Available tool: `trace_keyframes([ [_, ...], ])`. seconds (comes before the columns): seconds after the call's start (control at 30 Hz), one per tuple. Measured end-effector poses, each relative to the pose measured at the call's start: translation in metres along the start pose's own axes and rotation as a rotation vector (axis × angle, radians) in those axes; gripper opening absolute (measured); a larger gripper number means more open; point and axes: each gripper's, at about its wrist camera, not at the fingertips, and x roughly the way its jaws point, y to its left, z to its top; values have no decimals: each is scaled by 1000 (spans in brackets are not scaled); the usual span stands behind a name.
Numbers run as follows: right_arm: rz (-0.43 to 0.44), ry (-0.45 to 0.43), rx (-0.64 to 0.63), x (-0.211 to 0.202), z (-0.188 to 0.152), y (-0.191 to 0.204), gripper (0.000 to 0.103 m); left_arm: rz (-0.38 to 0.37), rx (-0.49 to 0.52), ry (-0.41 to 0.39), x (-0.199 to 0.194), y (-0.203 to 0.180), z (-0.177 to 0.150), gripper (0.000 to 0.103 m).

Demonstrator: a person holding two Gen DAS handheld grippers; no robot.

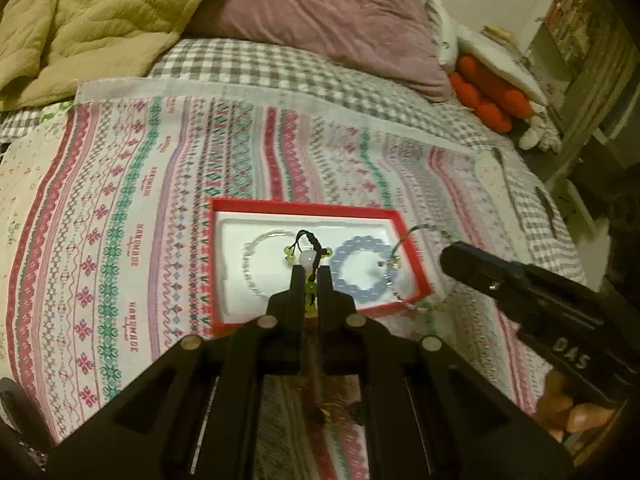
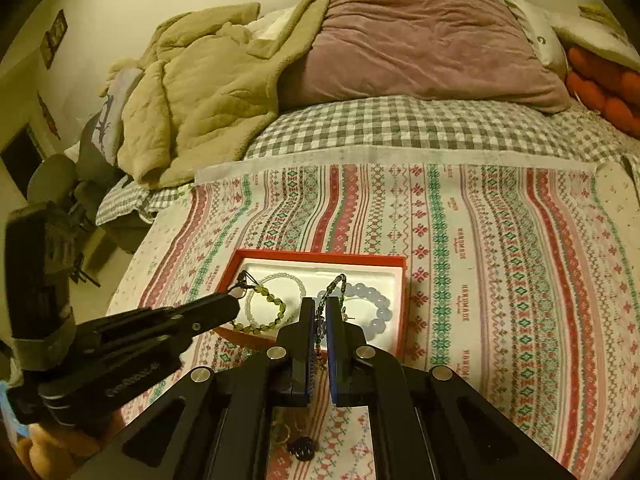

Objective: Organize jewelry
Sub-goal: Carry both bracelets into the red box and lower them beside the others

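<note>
**Two bracelets carried over the red tray**

Left wrist view: the left tongs (image 1: 311, 276) are closed on a green bead bracelet (image 1: 310, 292), whose black cord (image 1: 308, 240) and pale stone stick up past the tips. They hang over the red jewelry tray (image 1: 224, 264), which sits on the striped patterned cloth (image 1: 120, 208) spread over the bed. In the tray's white liner lie a clear bead bracelet (image 1: 250, 268) on the left and a blue bead bracelet (image 1: 360, 276) on the right. The right tongs (image 1: 450, 258) come in from the right edge, with a thin beaded chain (image 1: 394, 272) looping from them across the tray's right rim. Both pieces seem held by one short section so the rest can drape freely for laying into the tray.

Right wrist view: the right tongs (image 2: 319, 308) are pinched shut on the dark beaded chain (image 2: 334, 284), which arches up above the tips over the blue bead bracelet (image 2: 372, 304). The left tongs (image 2: 234, 302) enter from the left, and here the green bead bracelet (image 2: 266, 312) shows as a full open loop hanging over the tray's left half, something the left view hides behind its own fingers. This view also shows more loose jewelry (image 2: 300, 446) on the cloth below the tongs, apparently awaiting sorting. The red jewelry tray (image 2: 402, 304) has free liner space between the two stored bracelets.
</note>
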Motion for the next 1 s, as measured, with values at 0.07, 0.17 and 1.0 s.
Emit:
trace_keyframes([
  [0.07, 6, 2, 0, 5, 1, 1, 5, 22, -1, 7, 6, 5, 0, 6],
  [0.17, 22, 12, 2, 14, 3, 5, 5, 52, -4, 18, 13, 11, -1, 6],
  [1.0, -142, 54, 14, 48, 3, -24, 13, 121, 74, 19, 19, 8, -2, 40],
])
